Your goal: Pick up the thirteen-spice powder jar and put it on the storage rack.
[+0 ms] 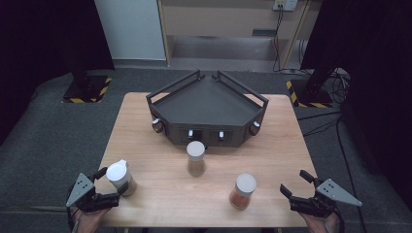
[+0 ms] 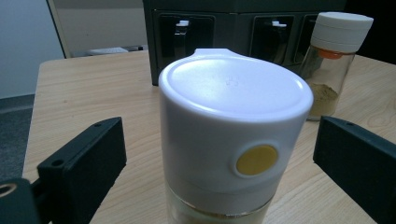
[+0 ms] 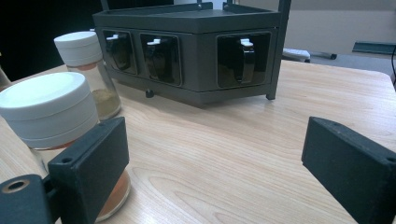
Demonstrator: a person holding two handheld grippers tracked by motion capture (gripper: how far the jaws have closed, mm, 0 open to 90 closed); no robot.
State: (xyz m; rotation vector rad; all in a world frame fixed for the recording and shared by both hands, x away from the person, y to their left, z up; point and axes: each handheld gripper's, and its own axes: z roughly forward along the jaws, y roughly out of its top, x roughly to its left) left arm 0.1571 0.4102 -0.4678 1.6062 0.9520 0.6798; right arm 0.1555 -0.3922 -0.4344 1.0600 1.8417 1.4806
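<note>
A clear bottle (image 1: 120,175) with a white flip lid and a yellow dot (image 2: 233,116) stands at the near left of the wooden table (image 1: 160,145). My left gripper (image 1: 112,180) is open, a jaw on each side of the bottle with a gap showing at both pads (image 2: 86,163). My right gripper (image 1: 294,180) is open at the near right corner with bare table between its jaws (image 3: 215,154). A white-capped jar of orange powder (image 1: 243,191) stands just left of it, behind its left jaw (image 3: 51,121).
A dark angular rack (image 1: 209,104) with a flat top tray and several front slots (image 3: 196,46) sits at the table's far middle. In front of it stands a white-capped jar of tan powder (image 1: 196,158) (image 2: 334,60) (image 3: 88,70).
</note>
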